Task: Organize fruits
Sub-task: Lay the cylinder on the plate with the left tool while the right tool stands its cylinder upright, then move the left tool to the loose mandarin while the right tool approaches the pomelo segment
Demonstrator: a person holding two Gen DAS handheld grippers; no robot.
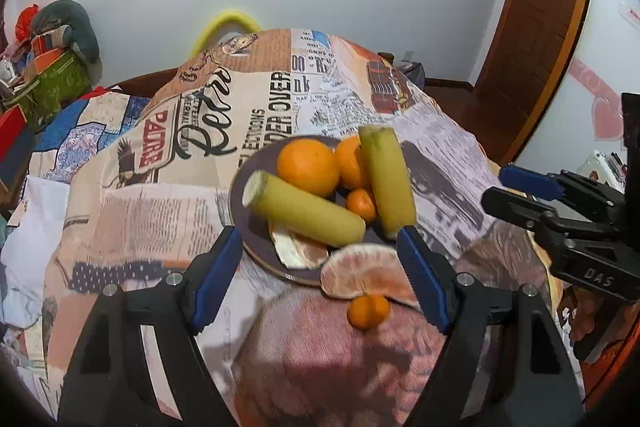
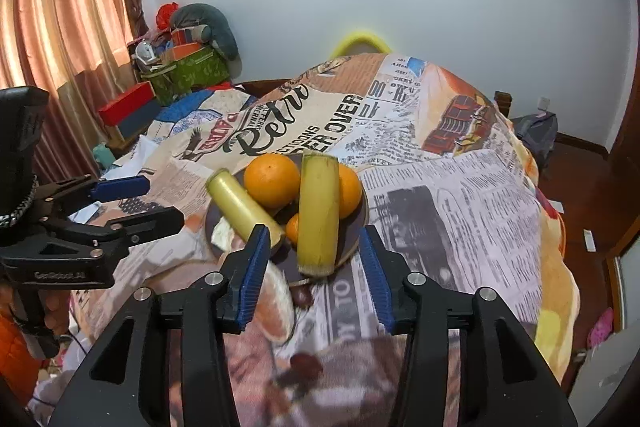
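While the left gripper [image 1: 320, 255] hangs unclenched and empty just short of the plate [image 1: 256, 247] bearing oranges [image 1: 308, 167] and banana pieces [image 1: 308, 213], the right gripper [image 2: 314, 267] likewise stands released and empty near that plate [image 2: 352, 247].

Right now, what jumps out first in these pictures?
A dark plate piled with oranges and two yellow-green cut stalks sits mid-table on a newspaper-print cloth. Just off its near rim lie a peeled citrus wedge and a small mandarin, framed by blue-padded open grippers.
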